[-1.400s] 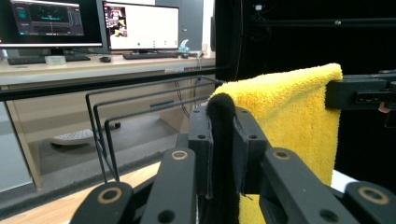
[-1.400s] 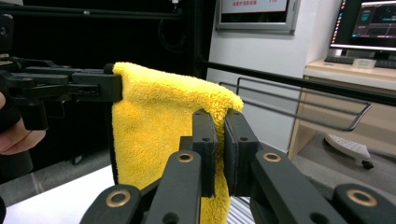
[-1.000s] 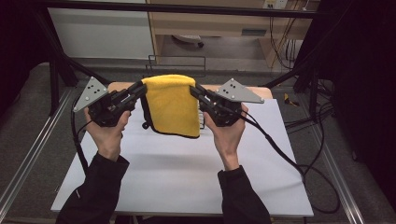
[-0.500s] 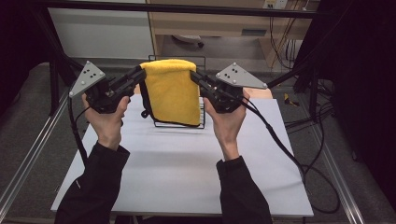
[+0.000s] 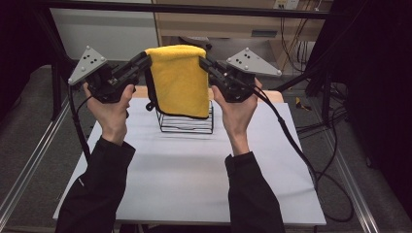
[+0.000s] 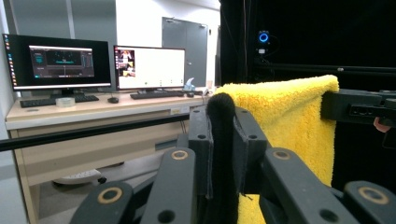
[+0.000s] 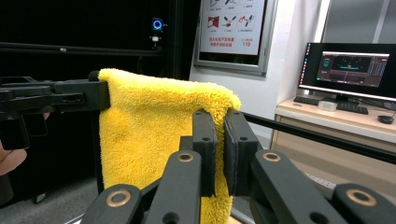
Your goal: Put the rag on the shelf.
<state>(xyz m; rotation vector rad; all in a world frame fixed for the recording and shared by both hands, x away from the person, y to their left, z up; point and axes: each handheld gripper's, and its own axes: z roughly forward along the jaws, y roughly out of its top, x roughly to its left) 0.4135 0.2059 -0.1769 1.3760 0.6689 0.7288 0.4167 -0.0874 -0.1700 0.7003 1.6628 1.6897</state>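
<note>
Both grippers' jaws clenched on yellow towel [image 5: 178, 80], raised higher, wire rack [image 5: 187, 121] now uncovered

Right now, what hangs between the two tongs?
A folded yellow towel spans the gap, its top corners pinched by the left tongs and the right tongs. The high view shows it hanging above a black wire rack on the table.

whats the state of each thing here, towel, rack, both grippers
yellow towel: folded, hanging in the air, held by its two top corners
wire rack: upright on the white table, bare, behind the towel's lower edge
left gripper: shut on the towel's left corner
right gripper: shut on the towel's right corner
</note>
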